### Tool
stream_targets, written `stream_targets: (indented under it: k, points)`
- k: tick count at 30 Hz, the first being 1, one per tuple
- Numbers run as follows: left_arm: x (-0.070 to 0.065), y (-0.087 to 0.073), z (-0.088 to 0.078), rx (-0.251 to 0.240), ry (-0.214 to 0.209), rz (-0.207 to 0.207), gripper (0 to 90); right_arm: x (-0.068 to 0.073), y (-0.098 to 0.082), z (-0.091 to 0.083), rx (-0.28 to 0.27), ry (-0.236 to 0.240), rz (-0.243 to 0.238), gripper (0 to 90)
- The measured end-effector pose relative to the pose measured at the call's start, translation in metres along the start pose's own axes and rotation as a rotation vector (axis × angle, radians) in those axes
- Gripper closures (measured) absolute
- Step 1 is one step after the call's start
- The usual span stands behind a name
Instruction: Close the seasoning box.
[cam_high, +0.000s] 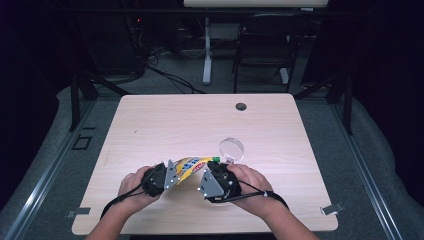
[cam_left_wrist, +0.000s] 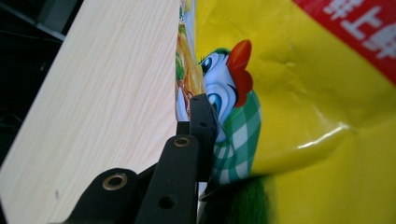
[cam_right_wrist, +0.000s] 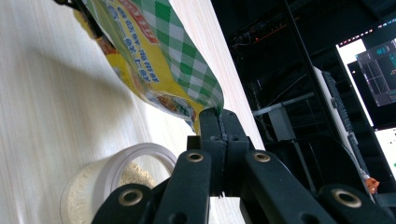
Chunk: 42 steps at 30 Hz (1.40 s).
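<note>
Both grippers, left gripper (cam_high: 167, 176) and right gripper (cam_high: 214, 176), clamp the yellow seasoning bag (cam_high: 192, 165) just beside the clear cup (cam_high: 231, 149); judging next, tip it cupward.

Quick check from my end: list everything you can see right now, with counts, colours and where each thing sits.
bag: one, yellow with red and green-check print, held above the table's near middle between both grippers
cup: one, clear, pale grains inside, on the table just beyond the right gripper
table: one, light wood, centre of the high view
hole cap: one, dark, near the table's far edge
chair: one, black, behind the table
left gripper: one, black, shut on the bag's edge
right gripper: one, black, shut on the bag's corner
hands: two, at the near edge, each holding a gripper
</note>
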<state>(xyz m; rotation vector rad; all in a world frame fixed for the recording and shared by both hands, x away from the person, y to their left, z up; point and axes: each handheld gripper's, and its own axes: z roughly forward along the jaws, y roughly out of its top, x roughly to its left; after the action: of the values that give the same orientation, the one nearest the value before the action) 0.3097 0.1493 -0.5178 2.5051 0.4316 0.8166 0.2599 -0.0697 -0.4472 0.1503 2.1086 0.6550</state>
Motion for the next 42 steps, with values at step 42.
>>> stream_targets:
  k: [42]
  points:
    - [0.038, -0.045, 0.023, -0.101, -0.192, -0.424, 86.3, -0.021, -0.011, -0.002, -0.068, 0.006, 0.231, 71.3]
